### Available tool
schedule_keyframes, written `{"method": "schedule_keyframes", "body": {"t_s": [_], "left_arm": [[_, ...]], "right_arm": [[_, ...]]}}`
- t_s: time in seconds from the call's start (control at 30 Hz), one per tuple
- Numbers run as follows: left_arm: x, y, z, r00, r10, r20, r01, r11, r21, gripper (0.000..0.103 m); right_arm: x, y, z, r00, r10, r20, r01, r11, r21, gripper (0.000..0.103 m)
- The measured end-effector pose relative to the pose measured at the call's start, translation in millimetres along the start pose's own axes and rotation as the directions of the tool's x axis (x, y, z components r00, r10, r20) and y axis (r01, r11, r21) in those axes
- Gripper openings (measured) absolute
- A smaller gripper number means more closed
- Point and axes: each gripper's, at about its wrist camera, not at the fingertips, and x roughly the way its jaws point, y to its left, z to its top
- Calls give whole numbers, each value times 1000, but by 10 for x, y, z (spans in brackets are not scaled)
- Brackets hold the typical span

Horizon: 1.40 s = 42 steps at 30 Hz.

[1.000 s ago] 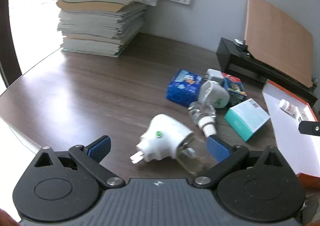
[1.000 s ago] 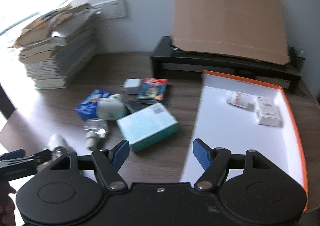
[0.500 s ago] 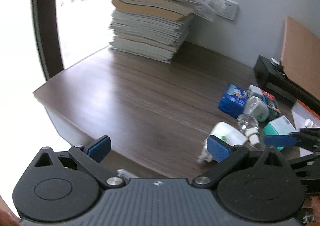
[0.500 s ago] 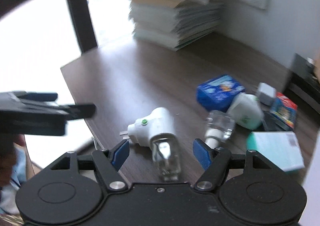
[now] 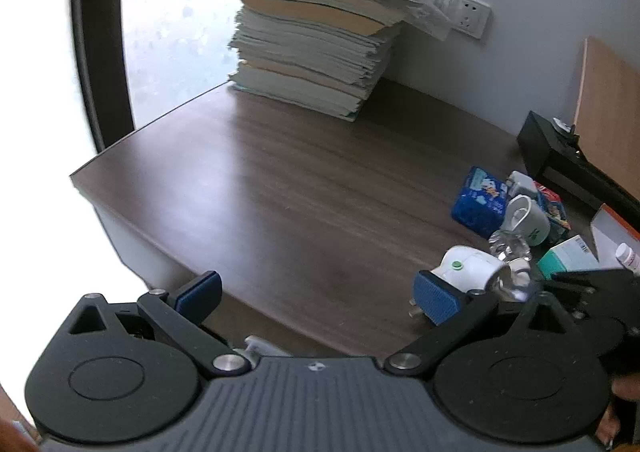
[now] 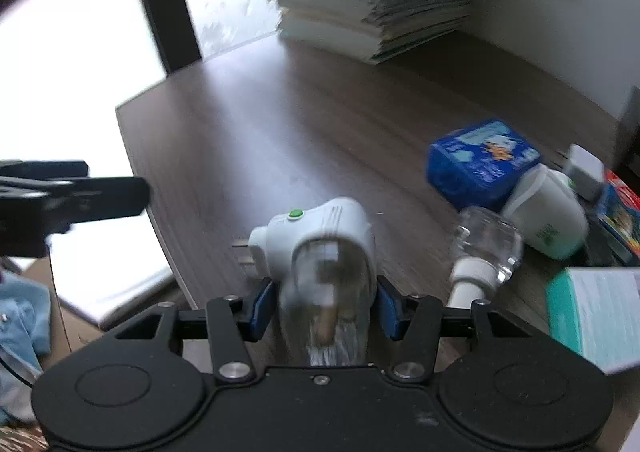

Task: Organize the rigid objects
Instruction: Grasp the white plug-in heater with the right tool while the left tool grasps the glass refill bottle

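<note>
A white plug-in vaporizer with a clear bottle (image 6: 324, 248) lies on the brown desk (image 6: 280, 132). My right gripper (image 6: 325, 310) is shut on its clear bottle end. The vaporizer also shows in the left wrist view (image 5: 468, 266), with the right gripper (image 5: 592, 284) beside it. My left gripper (image 5: 316, 296) is open and empty at the desk's near left edge. A loose clear refill bottle (image 6: 484, 248), a white-green vaporizer (image 6: 548, 216), a blue packet (image 6: 480, 164) and a teal box (image 6: 596, 316) lie to the right.
A tall stack of papers (image 5: 320, 24) stands at the back against the wall. A black stand (image 5: 568, 168) and an orange-edged white tray (image 5: 612, 232) are at the right. A window lies left, past the desk edge (image 5: 132, 220).
My right gripper moved forward onto the white vaporizer and closed on its bottle end. My left gripper swung further left, away from the vaporizer, and stays open.
</note>
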Motion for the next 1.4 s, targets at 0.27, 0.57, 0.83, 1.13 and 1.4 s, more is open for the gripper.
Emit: {"method": "schedule_keyframes", "body": {"t_s": [0.27,0.57,0.83,1.13,1.4], "left_arm": [[197,-399,111,995,-100,-2,100,992,75,103],[270,-412,87,996,-86,-17,87,994,59,103],[111,-35,54,1000,6,-5,-6,1000,-30,103],[-23,206,-6,998,56,-7,-57,995,-87,103],[-51,159,12,1000,30,3,-30,998,-46,103]], "right_arm": [[-427,-312,-275,992,-123,24,119,982,147,3],[-611,-227,-359,980,-131,150,113,986,125,81],[-394,-127,-107,995,37,92,-55,979,198,87],[-75,-90,168,999,42,-31,-22,878,478,89],[166,70,252,975,-217,-50,219,895,389,69]]}}
